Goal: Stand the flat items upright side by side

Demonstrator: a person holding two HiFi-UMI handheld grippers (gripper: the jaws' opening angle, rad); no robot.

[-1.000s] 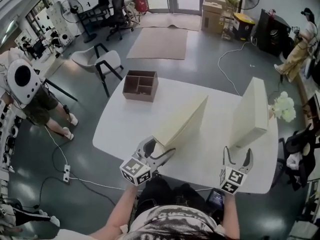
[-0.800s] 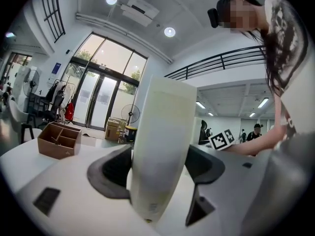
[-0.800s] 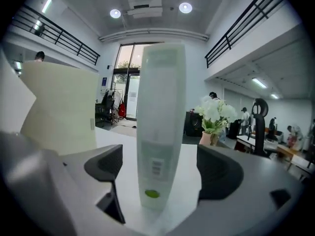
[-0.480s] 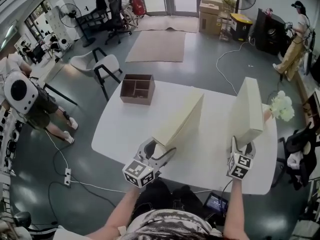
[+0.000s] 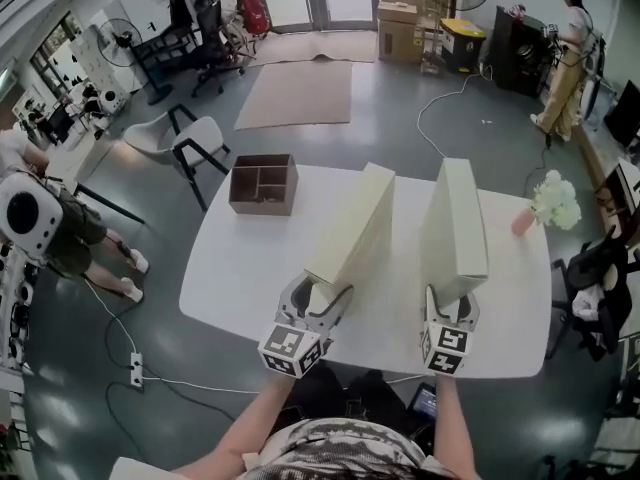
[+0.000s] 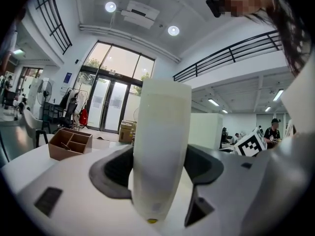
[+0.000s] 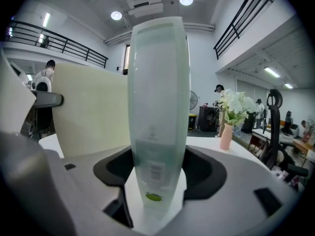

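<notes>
You're bringing the right box (image 5: 455, 223) in beside the left box (image 5: 355, 233), both standing upright on the table (image 5: 250, 258), with the right gripper (image 5: 452, 313) and left gripper (image 5: 320, 303) pinching their near edges, jaws just closing (probably stiff, light, tippy, so grip low).

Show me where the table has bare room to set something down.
The widest bare stretch of the table lies in front of the brown tray, beside the left box. A smaller patch sits between the right box and the vase. The middle is crowded: only a narrow lane separates the two boxes.
</notes>
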